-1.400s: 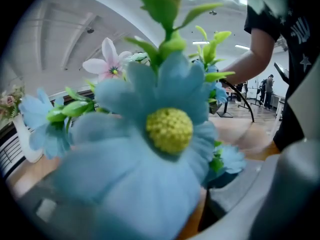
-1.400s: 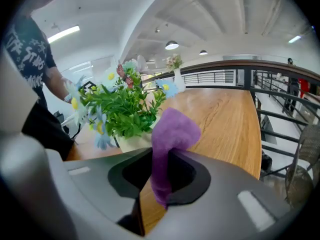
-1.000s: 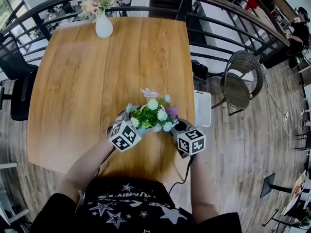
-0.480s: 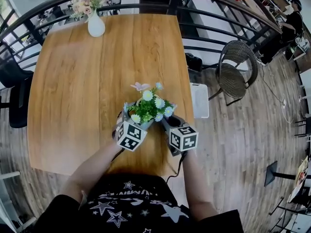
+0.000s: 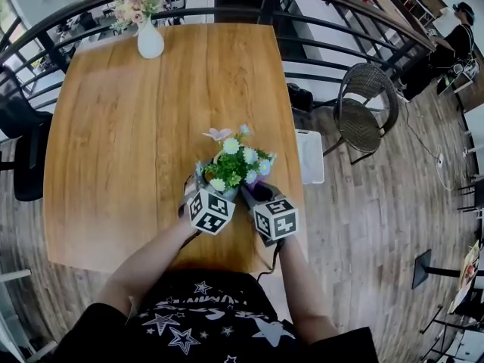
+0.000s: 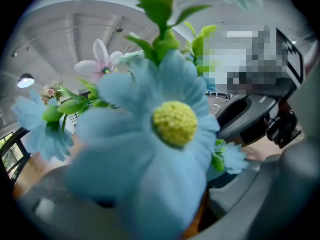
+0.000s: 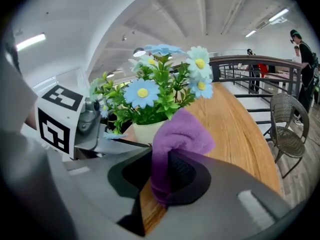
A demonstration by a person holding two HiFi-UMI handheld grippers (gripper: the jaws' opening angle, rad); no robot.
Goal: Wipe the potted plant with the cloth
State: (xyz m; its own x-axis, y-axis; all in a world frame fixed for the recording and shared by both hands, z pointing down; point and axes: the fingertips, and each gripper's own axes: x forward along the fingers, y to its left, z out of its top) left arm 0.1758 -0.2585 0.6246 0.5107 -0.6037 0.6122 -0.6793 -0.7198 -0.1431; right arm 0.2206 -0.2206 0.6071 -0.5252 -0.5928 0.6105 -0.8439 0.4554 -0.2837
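Observation:
The potted plant (image 5: 234, 165), green leaves with pale blue and white flowers in a small white pot (image 7: 142, 132), stands near the front edge of the wooden table (image 5: 151, 127). My left gripper (image 5: 210, 195) reaches it from the left, jaws wide on either side of the pot. In the left gripper view the blue flowers (image 6: 170, 129) fill the picture and hide the pot. My right gripper (image 5: 255, 193) is just right of the plant, shut on a folded purple cloth (image 7: 180, 134). The cloth's tip stands beside the pot and the lower leaves.
A white vase of pink flowers (image 5: 150, 40) stands at the table's far end. A dark railing (image 5: 333, 32) runs behind and to the right. A wicker chair (image 5: 367, 116) and a white box (image 5: 311, 156) are on the floor at the right, a black chair (image 5: 26, 146) at the left.
My right gripper has moved left with the cloth, closer to the plant. The left gripper has kept its place at the pot and rolled a little.

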